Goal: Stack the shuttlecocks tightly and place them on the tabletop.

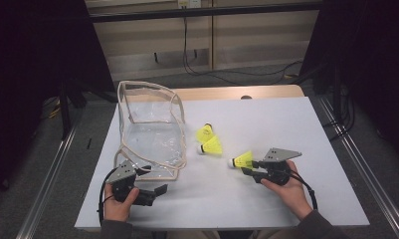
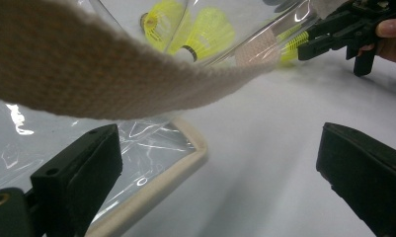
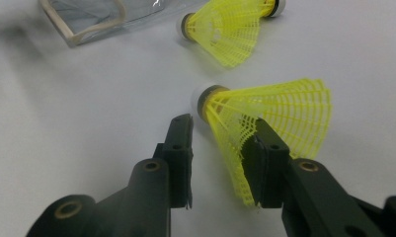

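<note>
A yellow shuttlecock (image 1: 243, 160) (image 3: 279, 113) lies on the white board, cork toward the left. My right gripper (image 1: 250, 167) (image 3: 222, 123) stands open around the near edge of its mesh skirt: the skirt lies against the right jaw, and a gap shows before the left jaw. Two more yellow shuttlecocks (image 1: 205, 132) (image 1: 212, 146) rest mid-board beside a clear plastic bag (image 1: 149, 134) with beige trim. My left gripper (image 1: 154, 194) (image 2: 220, 148) is wide open at the bag's front corner, one jaw over the trim (image 2: 171, 168), nothing pressed between its jaws.
A beige webbing strap (image 2: 111, 84) of the bag crosses close in front of the left gripper view. The white board (image 1: 286, 124) lies on a wooden table; cables trail on the floor behind. Metal rails run along both sides.
</note>
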